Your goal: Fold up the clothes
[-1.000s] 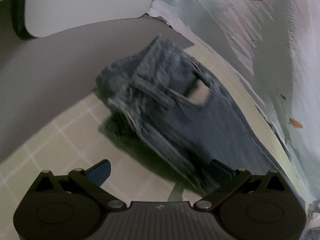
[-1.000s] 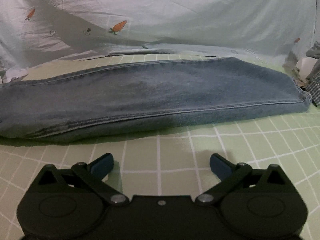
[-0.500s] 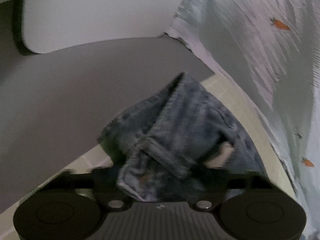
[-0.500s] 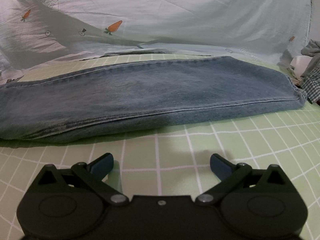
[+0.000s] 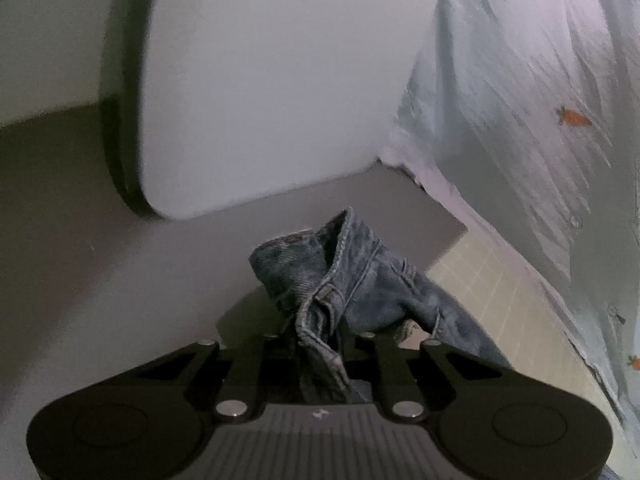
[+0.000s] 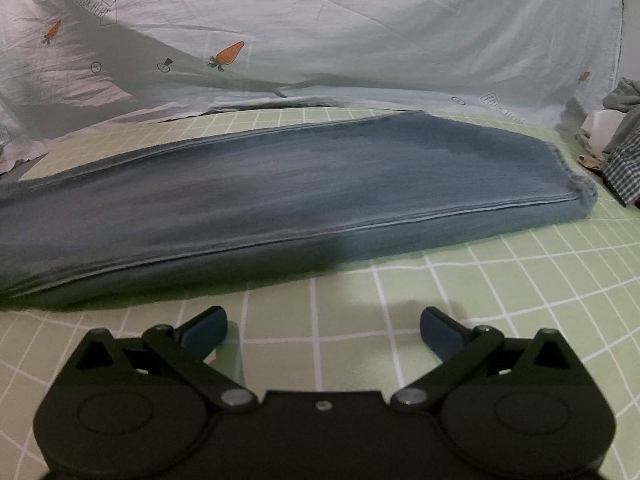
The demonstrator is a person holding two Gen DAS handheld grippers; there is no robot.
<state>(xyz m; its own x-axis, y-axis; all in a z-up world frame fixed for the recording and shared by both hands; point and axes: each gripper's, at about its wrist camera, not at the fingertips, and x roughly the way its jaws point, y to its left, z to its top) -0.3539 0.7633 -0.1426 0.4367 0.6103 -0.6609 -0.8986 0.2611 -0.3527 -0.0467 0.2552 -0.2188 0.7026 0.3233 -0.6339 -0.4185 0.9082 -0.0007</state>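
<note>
Risk lay chiefly with the left gripper [image 5: 320,344]. It pinched a bunched waistband end of the jeans [image 5: 344,280], jaws pressed together on thick, doubled denim near a belt loop. The bite looked narrow and off the flat of the cloth. If that end were carried across for a fold, the weight of the trailing legs could drag the band out of the pinch, or the bunch could twist and land crooked. The lifted end stood clear of the sheet [image 5: 492,280], with the grey floor behind it; a slip there could drop the denim off the bed edge.

In the right wrist view the legs of the jeans lay lengthwise across the green checked sheet, stacked one on the other, hems toward the right. The picture there was blurred, so seam alignment could not be judged closely. A pull from the left could skew the stacked legs, since nothing pinned them.

The right gripper [image 6: 322,320] hovered low over the sheet just short of the legs, jaws spread wide, holding nothing and touching no cloth. A pile of other clothes [image 6: 616,148] sat near the hems and could snag a sliding hem.
</note>
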